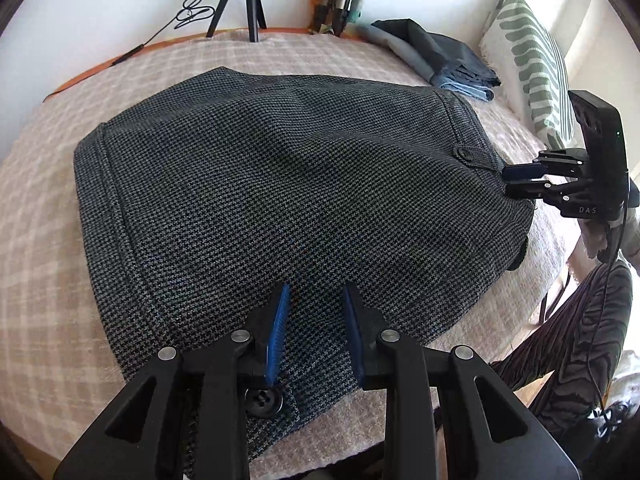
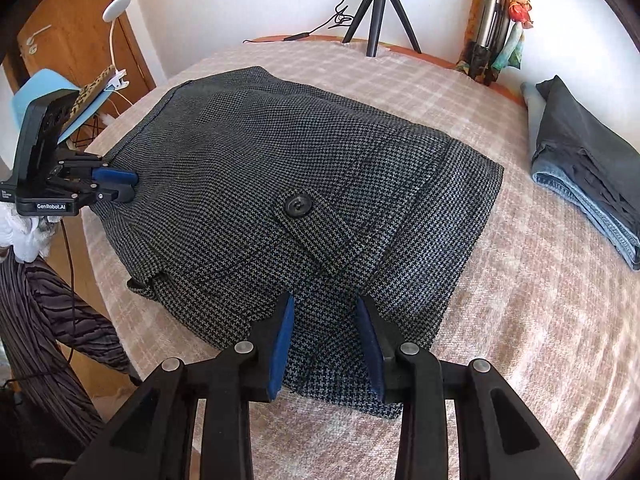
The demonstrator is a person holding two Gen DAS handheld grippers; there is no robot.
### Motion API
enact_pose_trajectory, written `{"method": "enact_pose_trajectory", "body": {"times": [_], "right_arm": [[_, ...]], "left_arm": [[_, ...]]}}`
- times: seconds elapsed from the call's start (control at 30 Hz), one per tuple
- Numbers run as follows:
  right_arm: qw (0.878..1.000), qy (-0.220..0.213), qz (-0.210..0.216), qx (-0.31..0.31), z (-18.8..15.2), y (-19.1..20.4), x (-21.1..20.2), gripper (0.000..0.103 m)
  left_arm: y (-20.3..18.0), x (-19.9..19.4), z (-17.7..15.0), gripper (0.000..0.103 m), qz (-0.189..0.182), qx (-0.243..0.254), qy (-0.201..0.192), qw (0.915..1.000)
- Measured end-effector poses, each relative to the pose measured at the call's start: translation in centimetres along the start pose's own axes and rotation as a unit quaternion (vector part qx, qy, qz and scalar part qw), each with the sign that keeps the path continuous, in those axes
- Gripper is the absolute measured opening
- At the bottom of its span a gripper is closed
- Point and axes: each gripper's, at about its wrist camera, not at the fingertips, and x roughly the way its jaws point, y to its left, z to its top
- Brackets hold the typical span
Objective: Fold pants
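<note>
Left gripper (image 1: 316,332) and right gripper (image 2: 330,344) are both held spread wide, nothing clamped, each over a near edge of the houndstooth pants (image 2: 288,184). Pants are laid folded flat on the checked blanket (image 2: 520,320), button tab (image 2: 298,205) up. Folded jeans (image 2: 588,168) are stacked beyond; tripod (image 2: 380,4) is stood at the wall.

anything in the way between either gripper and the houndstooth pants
Nothing visible. The left gripper and right gripper both sit with open jaws directly over the edge of the houndstooth pants. The folded jeans pile lies apart, off to the side.
</note>
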Motion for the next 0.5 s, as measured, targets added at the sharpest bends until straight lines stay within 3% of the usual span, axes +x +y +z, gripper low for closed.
{"method": "enact_pose_trajectory", "body": {"times": [0.13, 0.27, 0.5], "right_arm": [[0.999, -0.041, 0.026, 0.000, 3.7, 0.2, -1.6, 0.034], [0.996, -0.067, 0.054, -0.002, 9.4, 1.2, -0.6, 0.034], [0.993, -0.034, 0.111, -0.014, 17.6, 5.4, 7.1, 0.025]], "left_arm": [[-0.9, -1.6, 0.7, 0.025, -0.006, 0.000, -0.033, 0.9994], [-2.5, -1.3, 1.5, 0.025, -0.017, 0.013, -0.049, 0.9986], [-2.2, 1.0, 1.6, 0.025, -0.020, 0.012, -0.021, 0.9995]]}}
